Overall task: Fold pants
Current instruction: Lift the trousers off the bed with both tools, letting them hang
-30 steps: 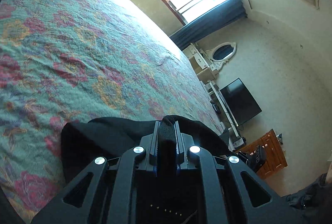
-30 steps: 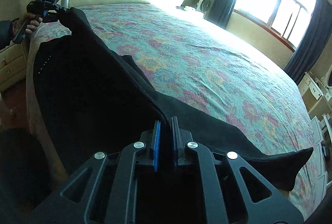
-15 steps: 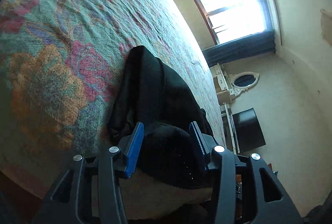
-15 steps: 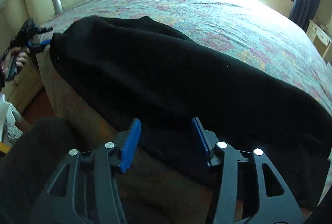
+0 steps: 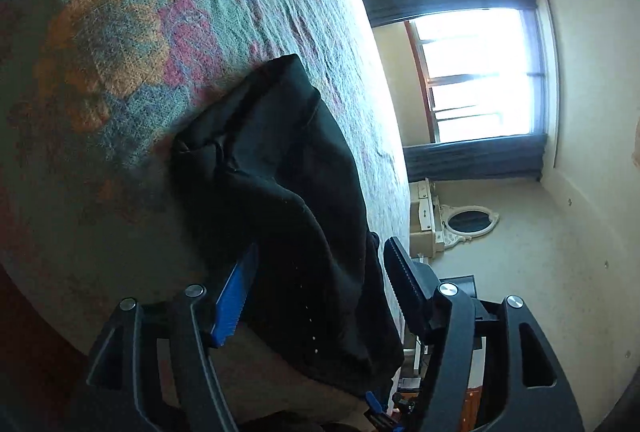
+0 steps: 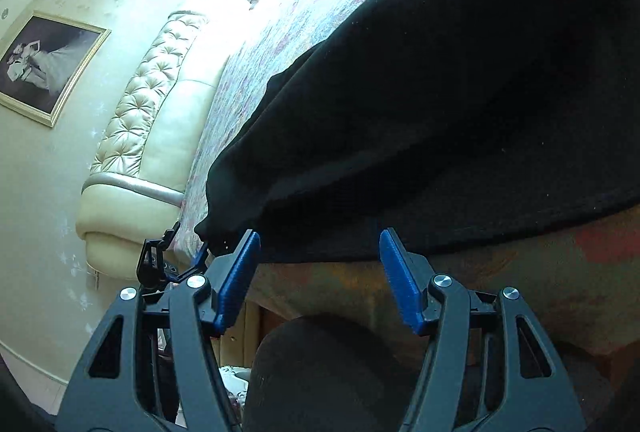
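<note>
One pair of black pants [image 5: 304, 199] lies along the near edge of a bed [image 5: 120, 43], bunched into soft folds and ridges, with part of the cloth drooping over the side of the mattress. The fabric is matte and slightly fuzzy, with a short row of tiny pale dots near one hem. In the right wrist view the pants [image 6: 440, 91] spread as one broad dark sheet with a stitched lower hem.

The bed cover is a woven, coarse-looking spread in teal with red, pink and orange flowers. A cream tufted leather headboard [image 6: 140, 111] curves at the bed's head end.

Two grippers show, each with two blue ribbed pads. The left gripper [image 5: 320, 296] is spread wide, its pads on either side of the hanging cloth, not clamping it. The right gripper [image 6: 320, 280] is also spread wide, just below the hem, holding nothing.

One window [image 5: 480, 75] with dark curtains glows brightly, and one framed picture [image 6: 44, 67] hangs on the wall.
</note>
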`<action>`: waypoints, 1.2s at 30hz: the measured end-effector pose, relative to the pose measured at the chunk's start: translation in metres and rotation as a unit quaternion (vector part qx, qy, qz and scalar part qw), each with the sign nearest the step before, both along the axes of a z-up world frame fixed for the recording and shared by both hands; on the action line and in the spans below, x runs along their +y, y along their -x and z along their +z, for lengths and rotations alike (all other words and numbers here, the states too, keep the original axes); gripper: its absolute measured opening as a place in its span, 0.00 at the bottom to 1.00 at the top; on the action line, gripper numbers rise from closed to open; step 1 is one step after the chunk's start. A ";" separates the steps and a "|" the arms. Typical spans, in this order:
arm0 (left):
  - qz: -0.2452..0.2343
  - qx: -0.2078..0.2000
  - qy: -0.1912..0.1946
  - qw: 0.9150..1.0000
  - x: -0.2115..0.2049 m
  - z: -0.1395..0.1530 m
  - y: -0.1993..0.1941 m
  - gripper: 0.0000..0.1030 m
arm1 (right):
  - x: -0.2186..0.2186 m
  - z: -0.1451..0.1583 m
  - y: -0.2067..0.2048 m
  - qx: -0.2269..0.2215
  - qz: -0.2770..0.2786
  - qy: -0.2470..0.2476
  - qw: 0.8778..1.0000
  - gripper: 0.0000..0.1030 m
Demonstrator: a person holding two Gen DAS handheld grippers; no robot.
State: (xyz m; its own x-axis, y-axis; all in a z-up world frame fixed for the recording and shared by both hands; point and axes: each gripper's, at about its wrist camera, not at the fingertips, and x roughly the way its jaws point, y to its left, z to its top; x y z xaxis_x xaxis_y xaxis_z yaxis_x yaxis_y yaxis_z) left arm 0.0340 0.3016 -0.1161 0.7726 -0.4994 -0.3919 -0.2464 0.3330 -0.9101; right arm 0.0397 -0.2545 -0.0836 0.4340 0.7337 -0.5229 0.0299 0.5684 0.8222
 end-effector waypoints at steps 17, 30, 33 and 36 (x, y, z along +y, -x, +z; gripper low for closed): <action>0.026 0.030 0.010 0.999 0.002 -0.031 -0.014 0.20 | 0.001 -0.035 -0.015 0.061 -0.109 -0.129 0.984 0.60; 0.020 0.022 0.011 0.999 0.005 -0.034 -0.013 0.20 | 0.005 -0.049 -0.013 0.081 -0.155 -0.110 0.978 0.08; 0.021 0.023 -0.003 1.000 0.002 -0.026 -0.015 0.20 | 0.007 -0.039 -0.009 0.060 -0.154 -0.114 0.980 0.08; 0.029 0.017 -0.018 0.999 0.003 -0.016 -0.013 0.20 | 0.010 -0.023 -0.005 0.039 -0.146 -0.123 0.981 0.08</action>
